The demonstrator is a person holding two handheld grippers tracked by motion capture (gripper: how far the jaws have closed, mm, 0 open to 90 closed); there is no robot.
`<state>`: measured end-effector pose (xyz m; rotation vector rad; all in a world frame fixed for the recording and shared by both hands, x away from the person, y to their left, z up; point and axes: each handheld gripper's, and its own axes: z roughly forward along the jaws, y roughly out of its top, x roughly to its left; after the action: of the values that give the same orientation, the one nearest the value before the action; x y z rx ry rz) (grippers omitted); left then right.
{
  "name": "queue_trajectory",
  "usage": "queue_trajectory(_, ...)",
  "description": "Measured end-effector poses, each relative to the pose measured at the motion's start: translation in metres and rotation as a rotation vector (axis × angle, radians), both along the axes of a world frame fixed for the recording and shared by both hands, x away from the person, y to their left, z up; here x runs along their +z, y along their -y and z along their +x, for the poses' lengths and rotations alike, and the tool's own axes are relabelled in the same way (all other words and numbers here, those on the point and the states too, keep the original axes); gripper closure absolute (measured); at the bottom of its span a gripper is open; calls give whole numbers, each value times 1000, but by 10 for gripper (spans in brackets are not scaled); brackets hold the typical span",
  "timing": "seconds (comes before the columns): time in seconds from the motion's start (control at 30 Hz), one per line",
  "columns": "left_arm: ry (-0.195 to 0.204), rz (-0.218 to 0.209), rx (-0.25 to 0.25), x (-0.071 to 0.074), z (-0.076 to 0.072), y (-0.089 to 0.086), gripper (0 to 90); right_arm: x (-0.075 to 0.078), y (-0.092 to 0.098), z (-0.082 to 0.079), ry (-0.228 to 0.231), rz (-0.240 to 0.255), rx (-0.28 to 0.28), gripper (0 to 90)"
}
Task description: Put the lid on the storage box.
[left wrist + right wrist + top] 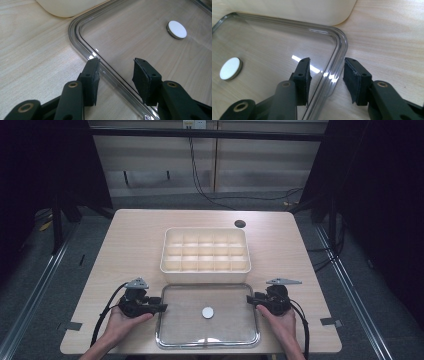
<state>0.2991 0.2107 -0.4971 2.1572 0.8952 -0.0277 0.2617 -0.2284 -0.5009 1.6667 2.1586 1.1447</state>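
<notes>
Pale wooden table (125, 250) on grey floor, dark curtains at both sides; clear lid (175, 330) flat at the near edge, cream compartment box (205, 268) just beyond it.

Held low at the lid's left edge, left gripper (161, 307), jaws spread; in the left gripper view (116, 75) straddling the raised rim, one jaw over bare wood, the other over the clear panel, not closed on it. Mirrored at the lid's right edge, right gripper (250, 299), jaws likewise spread; in the right gripper view (327, 75) set either side of the rim near the rounded corner, rim between them, no pinch. At the lid's centre, small white round knob (208, 312), well apart from both pairs of jaws. Near the table's far edge, dark round hole (240, 224).
</notes>
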Motion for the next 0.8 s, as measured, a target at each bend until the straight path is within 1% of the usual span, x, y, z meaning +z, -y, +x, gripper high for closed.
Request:
queue_trajectory(0.03, -1, -1, -1, 0, 0, 0, 560, -1, 1, 0, 7, 7, -1, 570)
queue_trajectory(0.07, -4, -4, -1, 0, 0, 0, 560, -1, 2, 0, -5, 26, -10, 568)
queue_trajectory(0.17, -4, -7, -1, 0, 0, -1, 560, -3, 7, 1, -28, 106, -42, 592)
queue_trajectory(0.2, -3, -8, -1, -1, 1, -1, 560, -4, 9, 1, -38, 134, -60, 601)
queue_trajectory(0.27, -11, -12, 0, 0, 1, -1, 560, -5, 12, 1, -45, 171, -72, 618)
queue_trajectory(0.3, -9, -17, 0, -1, 1, -1, 561, -5, 13, 0, -49, 195, -81, 629)
queue_trajectory(0.4, 0, -12, -2, -1, 1, -1, 560, -8, 20, -1, -61, 275, -106, 668)
queue_trajectory(0.43, 0, -12, -2, -1, 1, -1, 560, -8, 21, -2, -61, 287, -109, 668)
queue_trajectory(0.5, 2, -10, -2, -1, 1, -1, 560, -7, 22, -2, -58, 295, -113, 668)
queue_trajectory(0.63, 8, -3, -7, -1, 0, -1, 560, -6, 26, -5, -48, 360, -122, 696)
queue_trajectory(0.67, 8, -4, -7, -1, 0, -1, 560, -5, 26, -5, -35, 369, -117, 696)
queue_trajectory(0.73, 7, -3, -6, -1, 0, -1, 560, -3, 26, -7, -25, 375, -116, 696)
queue_trajectory(0.8, 6, -9, -6, -1, 0, -1, 560, 0, 28, -8, -18, 394, -108, 712)
